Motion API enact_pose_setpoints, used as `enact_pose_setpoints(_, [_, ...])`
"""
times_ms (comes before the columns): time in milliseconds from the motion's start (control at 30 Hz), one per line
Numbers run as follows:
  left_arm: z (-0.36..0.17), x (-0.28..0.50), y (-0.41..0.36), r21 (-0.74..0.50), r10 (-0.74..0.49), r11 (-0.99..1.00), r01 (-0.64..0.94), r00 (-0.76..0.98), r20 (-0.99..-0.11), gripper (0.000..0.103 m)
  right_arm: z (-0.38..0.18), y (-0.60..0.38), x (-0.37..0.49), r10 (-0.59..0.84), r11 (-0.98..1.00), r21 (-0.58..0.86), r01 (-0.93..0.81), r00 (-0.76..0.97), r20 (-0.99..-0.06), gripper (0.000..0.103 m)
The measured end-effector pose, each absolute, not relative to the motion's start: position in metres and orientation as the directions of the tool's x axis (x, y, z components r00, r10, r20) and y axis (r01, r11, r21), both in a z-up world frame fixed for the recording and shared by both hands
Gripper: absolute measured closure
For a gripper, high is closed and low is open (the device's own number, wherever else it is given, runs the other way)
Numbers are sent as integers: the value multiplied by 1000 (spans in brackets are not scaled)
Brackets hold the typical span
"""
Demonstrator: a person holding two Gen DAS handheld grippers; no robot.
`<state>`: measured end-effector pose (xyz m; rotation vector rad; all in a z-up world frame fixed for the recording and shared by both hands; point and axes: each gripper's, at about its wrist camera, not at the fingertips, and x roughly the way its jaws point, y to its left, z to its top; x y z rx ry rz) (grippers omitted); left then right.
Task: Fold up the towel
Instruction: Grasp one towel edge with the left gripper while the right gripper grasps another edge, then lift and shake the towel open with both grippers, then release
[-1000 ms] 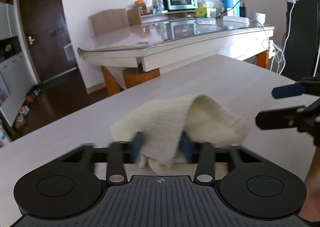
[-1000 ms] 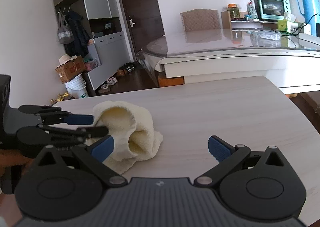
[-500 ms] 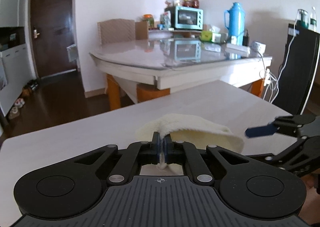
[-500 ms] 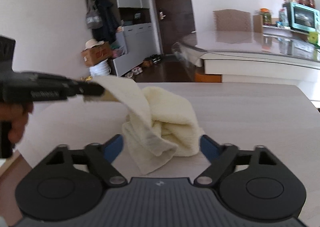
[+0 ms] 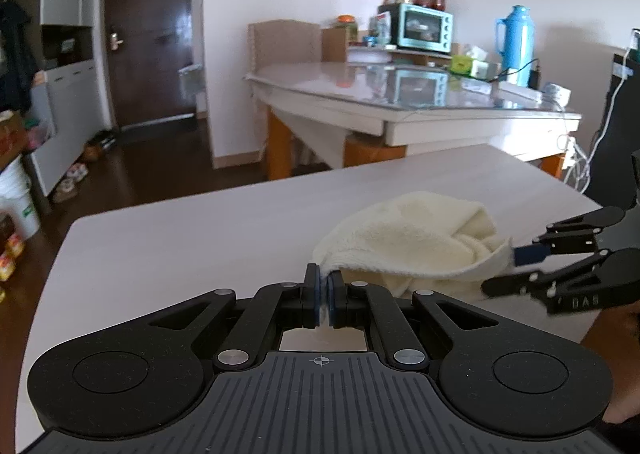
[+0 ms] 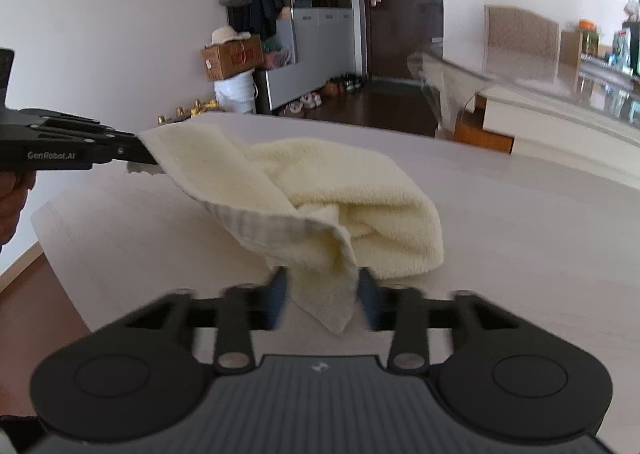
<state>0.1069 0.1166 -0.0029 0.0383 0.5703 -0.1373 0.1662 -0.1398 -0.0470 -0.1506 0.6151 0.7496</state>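
A: As far as the two wrist views show it, where is the towel pls?

B: It is on the pale table, cream colour, crumpled in a heap. In the left wrist view the heap lies toward the right part of the table.

A: Ok. And the left gripper, spread or not?

B: Not spread. Its jaws are pressed together w/ a thin edge of the towel pinched btw. the blue pads. The right wrist view shows the same from the side. The black fingers come in from the left edge, and one corner of the towel is stretched from the heap up to their tips, above the table.

A: The right gripper?

B: Its jaws are closing at this moment and they look blurred. A corner of the towel points down btw. them. A small gap shows on each side of the cloth, so the pads seem not to press it yet.

A: Anything else nearby?

B: A hand behind the left gripper, cut by the picture edge. In the background there is a glass-top table w/ a teal oven and a blue thermos, and also a dark door. All are well apart from the towel.
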Motion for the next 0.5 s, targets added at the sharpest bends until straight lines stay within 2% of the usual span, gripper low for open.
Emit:
enact_pose_setpoints(133, [-6, 113, 119, 8, -108, 991, 134, 833, -542, 99, -36, -152, 165, 570, 753, 48, -657, 613, -548, 100])
enact_pose_setpoints(267, [-1, 132, 112, 14, -122, 988, 151, 844, -522, 99, -13, -168, 176, 509, 788, -61, -613, 703, -497, 100])
enact_pose_setpoints(400, [8, 145, 95, 32, -140, 984, 176, 869, -475, 99, 17, -180, 182, 450, 823, -173, -541, 807, -382, 100])
enact_pose_setpoints(500, [17, 143, 82, 72, -145, 977, 199, 877, -459, 99, 31, -189, 179, 449, 828, -195, -526, 830, -331, 100])
